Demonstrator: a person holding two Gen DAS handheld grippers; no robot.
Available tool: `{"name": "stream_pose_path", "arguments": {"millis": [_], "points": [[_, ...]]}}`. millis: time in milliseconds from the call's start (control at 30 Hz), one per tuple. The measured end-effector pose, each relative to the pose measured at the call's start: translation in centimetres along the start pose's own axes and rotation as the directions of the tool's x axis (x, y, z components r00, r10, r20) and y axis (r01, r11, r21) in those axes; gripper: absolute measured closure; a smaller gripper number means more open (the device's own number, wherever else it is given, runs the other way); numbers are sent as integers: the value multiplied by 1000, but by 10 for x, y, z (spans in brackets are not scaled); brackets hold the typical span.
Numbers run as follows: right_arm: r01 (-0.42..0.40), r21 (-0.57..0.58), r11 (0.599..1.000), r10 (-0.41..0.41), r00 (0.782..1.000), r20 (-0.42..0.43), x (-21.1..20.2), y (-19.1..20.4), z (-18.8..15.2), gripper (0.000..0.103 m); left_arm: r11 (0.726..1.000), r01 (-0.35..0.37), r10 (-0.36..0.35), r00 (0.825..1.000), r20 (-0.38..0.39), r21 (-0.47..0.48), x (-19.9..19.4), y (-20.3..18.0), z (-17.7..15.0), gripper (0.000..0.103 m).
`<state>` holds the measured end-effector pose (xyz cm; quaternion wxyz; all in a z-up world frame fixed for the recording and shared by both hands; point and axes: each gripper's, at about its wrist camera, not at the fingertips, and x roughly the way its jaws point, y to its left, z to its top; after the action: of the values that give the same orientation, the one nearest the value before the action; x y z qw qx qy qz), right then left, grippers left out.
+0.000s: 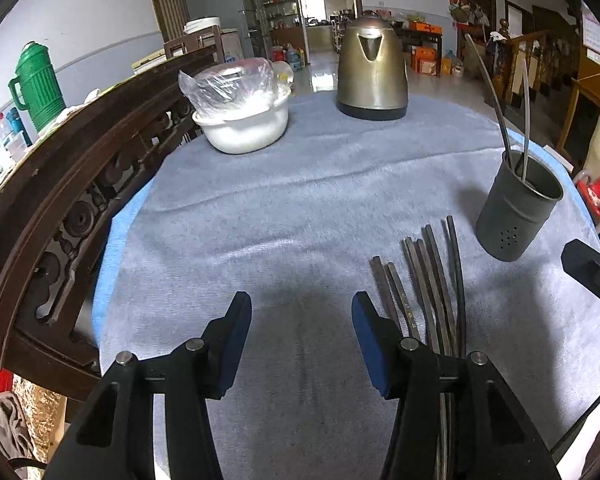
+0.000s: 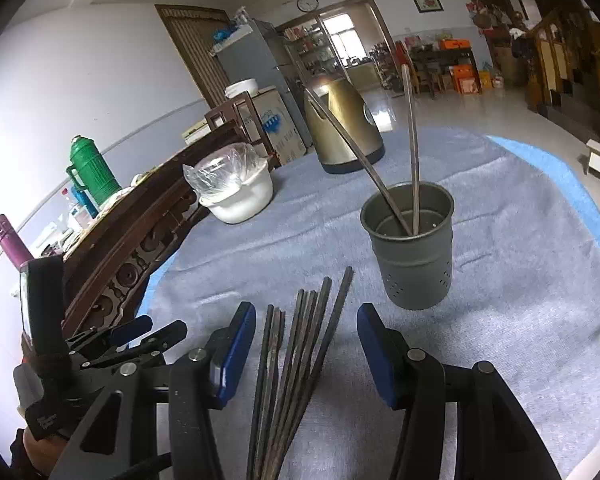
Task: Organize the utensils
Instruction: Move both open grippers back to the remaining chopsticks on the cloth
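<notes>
Several dark chopsticks (image 2: 296, 344) lie fanned out on the blue-grey cloth (image 2: 500, 280), tips pointing away from me. My right gripper (image 2: 306, 354) hangs over their near part, open, with the bundle between its blue pads and neither pad touching it. A grey metal holder (image 2: 414, 256) stands upright just beyond, with two chopsticks leaning inside. My left gripper (image 1: 302, 340) is open over bare cloth, the chopsticks (image 1: 424, 284) just right of its right finger and the holder (image 1: 516, 216) further right. In the right wrist view the left gripper (image 2: 148, 334) sits at the left.
A brass-coloured kettle (image 1: 371, 76) and a white bowl (image 1: 246, 128) covered with plastic stand at the far side of the round table. A carved dark wooden chair back (image 1: 80, 184) borders the table on the left. A green thermos (image 1: 40, 84) stands behind it.
</notes>
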<state>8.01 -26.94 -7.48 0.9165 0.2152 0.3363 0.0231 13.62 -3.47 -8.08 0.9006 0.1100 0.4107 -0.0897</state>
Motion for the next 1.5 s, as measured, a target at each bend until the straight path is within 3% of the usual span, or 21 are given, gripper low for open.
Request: {"name": "stream_pose_path", "arguments": {"millis": [500,1300,1500], "points": [[37,57,998,-33,997,-63,32,-26,3,47,1000,14,-13,998,-60,28,34,-17,11,50],[43,70,997,-35,993,-115,68,-23,5,47,1000,11,-9,994,-105,17,62,-9,18,50],[45,82,996,-33,989,-142,80,-23,5,47,991,111,-122,979,-163,-75,75,7,24,48]]}}
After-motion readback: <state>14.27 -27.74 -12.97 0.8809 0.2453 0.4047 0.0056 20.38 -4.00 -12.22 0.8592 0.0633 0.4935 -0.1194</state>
